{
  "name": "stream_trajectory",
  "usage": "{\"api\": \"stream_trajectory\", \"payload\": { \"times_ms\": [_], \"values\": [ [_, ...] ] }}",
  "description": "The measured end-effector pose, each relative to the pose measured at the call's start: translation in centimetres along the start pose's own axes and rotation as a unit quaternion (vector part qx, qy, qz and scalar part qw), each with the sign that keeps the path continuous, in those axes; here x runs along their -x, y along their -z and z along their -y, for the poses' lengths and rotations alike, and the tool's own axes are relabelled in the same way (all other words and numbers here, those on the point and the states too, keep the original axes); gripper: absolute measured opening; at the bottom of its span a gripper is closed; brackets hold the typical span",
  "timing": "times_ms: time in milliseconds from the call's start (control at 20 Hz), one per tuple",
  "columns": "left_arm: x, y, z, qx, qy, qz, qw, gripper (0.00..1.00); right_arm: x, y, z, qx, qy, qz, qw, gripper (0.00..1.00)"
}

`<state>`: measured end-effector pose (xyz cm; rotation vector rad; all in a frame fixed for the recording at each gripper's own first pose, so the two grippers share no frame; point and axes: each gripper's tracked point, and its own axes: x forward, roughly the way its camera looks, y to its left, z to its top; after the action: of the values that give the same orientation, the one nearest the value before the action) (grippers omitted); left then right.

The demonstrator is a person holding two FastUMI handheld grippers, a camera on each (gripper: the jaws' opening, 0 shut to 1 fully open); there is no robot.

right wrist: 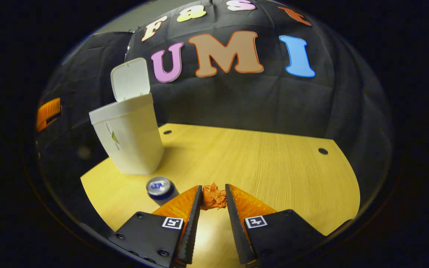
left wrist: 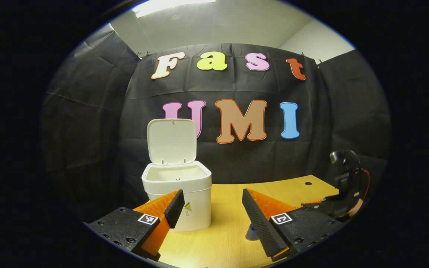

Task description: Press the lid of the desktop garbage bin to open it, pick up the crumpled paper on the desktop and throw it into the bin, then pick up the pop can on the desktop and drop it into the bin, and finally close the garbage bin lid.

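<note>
The white desktop bin (left wrist: pixel 179 193) stands on the wooden table with its lid (left wrist: pixel 171 140) swung upright and the inside bare. My left gripper (left wrist: pixel 210 203) hovers open just in front of it, nothing between its fingers. The pop can (left wrist: pixel 251 232) peeks out low behind its right finger. In the right gripper view the bin (right wrist: pixel 130 137) is at the left and the can (right wrist: pixel 158 187) stands upright near it. My right gripper (right wrist: pixel 213 189) is shut on the orange crumpled paper (right wrist: pixel 214 198), pinched at the fingertips just above the table.
The wooden table (right wrist: pixel 274 167) stretches wide to the right of the paper, with small dark holes (right wrist: pixel 323 151) near its far edge. The right gripper and the hand holding it (left wrist: pixel 345 193) are at the right of the left gripper view. Black cloth walls close the booth.
</note>
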<state>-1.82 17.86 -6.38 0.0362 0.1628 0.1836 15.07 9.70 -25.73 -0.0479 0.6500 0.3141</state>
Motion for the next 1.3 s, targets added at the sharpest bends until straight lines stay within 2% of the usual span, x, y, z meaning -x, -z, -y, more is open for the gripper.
{"api": "stream_trajectory", "payload": {
  "times_ms": [250, 400, 650, 950, 1300],
  "values": [
    [-0.7, 1.3, -0.3, 0.015, 0.011, -0.006, 1.0, 0.94, 2.3, -10.9, -5.6, 0.032, -0.047, 0.092, 0.994, 0.46],
    [-1.1, 2.1, -1.1, 0.02, 0.013, -0.013, 1.0, 0.94, 2.6, -14.8, -8.9, 0.048, -0.07, 0.125, 0.988, 0.47],
    [-1.5, 3.4, -2.4, 0.026, 0.018, -0.023, 0.999, 0.94, 0.7, -20.7, -14.3, 0.07, -0.099, 0.162, 0.979, 0.45],
    [-1.5, 5.8, -3.7, 0.04, 0.028, -0.045, 0.998, 0.94, -3.8, -23.6, -20.8, 0.091, -0.124, 0.166, 0.974, 0.47],
    [-1.3, 7.8, -5.2, 0.043, 0.035, -0.065, 0.996, 0.94, -11.7, -22.6, -27.7, 0.107, -0.143, 0.123, 0.976, 0.45]
  ]
}}
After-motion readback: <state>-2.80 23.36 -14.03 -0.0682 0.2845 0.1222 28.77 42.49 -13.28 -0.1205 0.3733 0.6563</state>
